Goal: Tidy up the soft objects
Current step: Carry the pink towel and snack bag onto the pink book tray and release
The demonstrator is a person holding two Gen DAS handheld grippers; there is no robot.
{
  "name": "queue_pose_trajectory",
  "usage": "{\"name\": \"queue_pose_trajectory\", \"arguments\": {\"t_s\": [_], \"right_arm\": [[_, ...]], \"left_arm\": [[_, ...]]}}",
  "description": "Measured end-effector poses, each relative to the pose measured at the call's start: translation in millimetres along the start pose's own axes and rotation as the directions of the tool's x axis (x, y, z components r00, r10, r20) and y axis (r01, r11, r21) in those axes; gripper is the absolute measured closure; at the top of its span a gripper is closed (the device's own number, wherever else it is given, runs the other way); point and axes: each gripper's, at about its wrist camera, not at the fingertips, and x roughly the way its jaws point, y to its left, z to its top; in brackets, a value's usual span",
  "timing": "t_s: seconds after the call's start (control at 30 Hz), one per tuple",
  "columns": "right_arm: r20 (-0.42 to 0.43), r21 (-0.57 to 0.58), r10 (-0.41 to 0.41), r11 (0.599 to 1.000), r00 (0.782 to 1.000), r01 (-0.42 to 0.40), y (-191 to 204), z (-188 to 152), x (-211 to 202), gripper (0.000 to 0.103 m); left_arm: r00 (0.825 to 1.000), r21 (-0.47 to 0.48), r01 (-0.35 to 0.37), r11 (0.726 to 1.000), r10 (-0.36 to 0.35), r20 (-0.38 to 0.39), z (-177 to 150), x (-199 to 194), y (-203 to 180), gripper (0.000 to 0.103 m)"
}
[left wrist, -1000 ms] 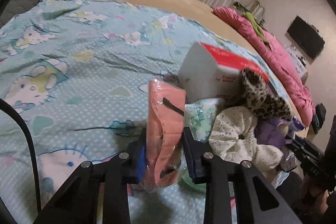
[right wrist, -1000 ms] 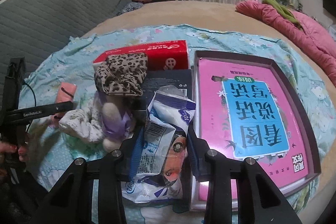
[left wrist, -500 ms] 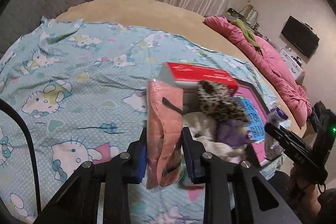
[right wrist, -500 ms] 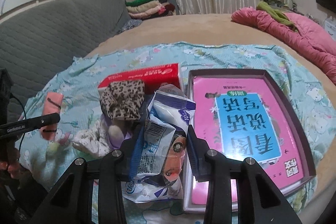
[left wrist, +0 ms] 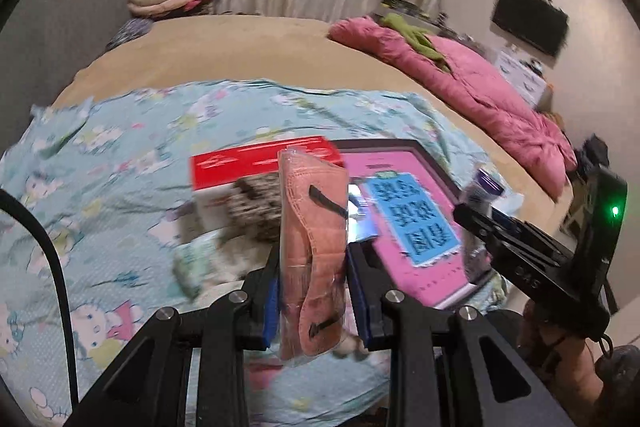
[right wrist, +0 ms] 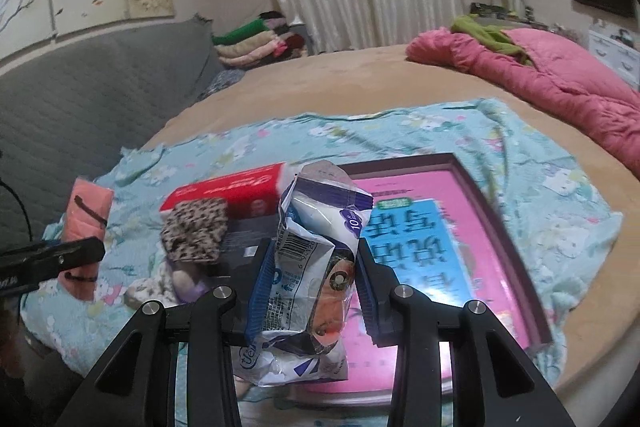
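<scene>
Work area is a blue cartoon-print sheet [right wrist: 520, 163] spread on a tan bed [right wrist: 360, 83]; bare sheet lies to the left of the clutter in the left wrist view, and tan bed beyond its far edge. Pink quilt [right wrist: 560, 75] runs along the bed's right side, well apart from the items. A shallow tray holding a pink book [right wrist: 420, 227] takes up the right half of the sheet, its right rim near the sheet's edge. Left gripper [left wrist: 314, 291] pinches a salmon face mask in a clear wrapper [left wrist: 314, 239], both blue pads pressed on its lower half; the mask is lifted off the sheet, long axis upright along the fingers, top end pointing away toward the red tissue box [left wrist: 256, 163]. Right gripper [right wrist: 310, 287] clamps a crumpled white-and-blue tissue pack [right wrist: 316, 247] at mid-height; pack stands upright, long axis vertical, torn top pointing up and away, bottom hanging below the pads. It is held above the tray's left edge. Leopard-print scrunchie [right wrist: 196, 231] sits against the red box on a dark box, with a purple and a floral scrunchie [right wrist: 148, 287] just in front. Left view is motion-blurred around the pile.
</scene>
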Motion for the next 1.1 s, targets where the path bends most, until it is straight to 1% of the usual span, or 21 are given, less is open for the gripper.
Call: {"name": "queue_pose_trajectory", "arguments": {"t_s": [0.17, 0.3, 0.43, 0.53, 0.63, 0.8, 1.03, 1.1], "right_arm": [[0.032, 0.034, -0.027, 0.999, 0.999, 0.026, -19.2, 2.9, -12.2, 0.063], [0.048, 0.075, -0.042, 0.996, 0.998, 0.039, -40.1, 5.5, -18.1, 0.063], [0.058, 0.099, -0.076, 0.993, 0.995, 0.07, -60.4, 5.3, -23.5, 0.063], [0.053, 0.125, -0.092, 0.989, 0.994, 0.085, -77.0, 4.1, -24.2, 0.063], [0.05, 0.144, -0.105, 0.985, 0.993, 0.097, -91.3, 2.7, -24.5, 0.063], [0.033, 0.176, -0.117, 0.978, 0.993, 0.109, -111.8, -0.7, -21.2, 0.063], [-0.019, 0.192, -0.155, 0.969, 0.988, 0.155, -130.7, -5.9, -10.9, 0.063], [-0.038, 0.178, -0.172, 0.968, 0.984, 0.176, -134.7, -7.3, -6.9, 0.063]], "left_arm": [[0.999, 0.066, 0.031, 0.997, -0.029, -0.034, 4.9, 11.7, -43.4, 0.073], [0.995, 0.054, 0.066, 0.996, -0.062, -0.078, 0.8, 28.6, -67.0, 0.073], [0.99, 0.083, 0.072, 0.994, -0.061, -0.129, -7.8, 48.7, -85.8, 0.073], [0.985, 0.1, 0.077, 0.992, -0.06, -0.162, -11.0, 63.1, -98.0, 0.073], [0.983, 0.115, 0.081, 0.99, -0.06, -0.173, -8.9, 72.3, -108.7, 0.073], [0.979, 0.114, 0.086, 0.99, -0.062, -0.195, -6.4, 90.3, -122.8, 0.073], [0.972, 0.136, 0.109, 0.985, -0.076, -0.224, -2.5, 116.6, -143.3, 0.073], [0.969, 0.144, 0.112, 0.983, -0.077, -0.234, -3.4, 125.5, -147.8, 0.073]]}}
